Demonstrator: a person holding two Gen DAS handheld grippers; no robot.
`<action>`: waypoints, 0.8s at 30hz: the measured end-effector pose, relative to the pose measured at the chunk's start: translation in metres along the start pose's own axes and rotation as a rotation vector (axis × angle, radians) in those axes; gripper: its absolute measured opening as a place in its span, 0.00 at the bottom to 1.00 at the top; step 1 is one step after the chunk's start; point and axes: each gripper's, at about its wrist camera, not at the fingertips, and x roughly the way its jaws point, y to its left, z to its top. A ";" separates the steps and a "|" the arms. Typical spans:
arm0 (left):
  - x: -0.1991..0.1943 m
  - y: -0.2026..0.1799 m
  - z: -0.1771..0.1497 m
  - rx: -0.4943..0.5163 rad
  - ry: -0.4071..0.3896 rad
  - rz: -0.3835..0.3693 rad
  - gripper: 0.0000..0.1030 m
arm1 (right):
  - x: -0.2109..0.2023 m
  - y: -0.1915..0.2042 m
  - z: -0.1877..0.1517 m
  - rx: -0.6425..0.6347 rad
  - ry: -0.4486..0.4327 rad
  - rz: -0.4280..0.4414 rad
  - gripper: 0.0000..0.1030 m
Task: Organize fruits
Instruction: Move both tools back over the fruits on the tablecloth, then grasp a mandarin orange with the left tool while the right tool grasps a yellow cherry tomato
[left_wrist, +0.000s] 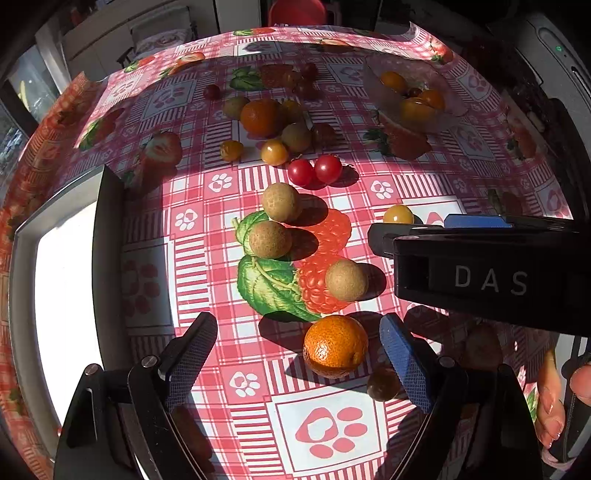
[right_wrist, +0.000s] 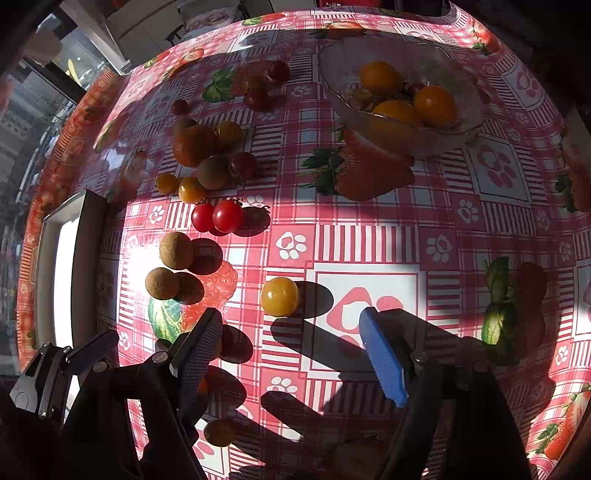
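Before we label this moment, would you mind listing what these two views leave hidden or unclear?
- Bowl contents, both views: shade and stacked yellow tomatoes hide what lies beneath.
- Dark round fruit, left wrist view: shaded and partly behind the left gripper's blue pad; kind unclear.
- Fruit near the bottom, right wrist view: shadow beside the right gripper; kind unclear.
- White tray, both views: overexposed, inside unreadable.
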 end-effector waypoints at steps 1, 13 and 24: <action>0.003 0.000 0.001 -0.007 0.008 0.006 0.88 | 0.003 0.001 0.001 -0.012 0.004 -0.003 0.71; 0.015 -0.006 -0.002 -0.025 0.049 0.034 0.41 | 0.004 0.015 0.001 -0.085 -0.019 -0.026 0.24; -0.004 0.026 -0.012 -0.056 0.058 -0.028 0.36 | -0.015 -0.011 -0.021 0.056 -0.014 0.083 0.24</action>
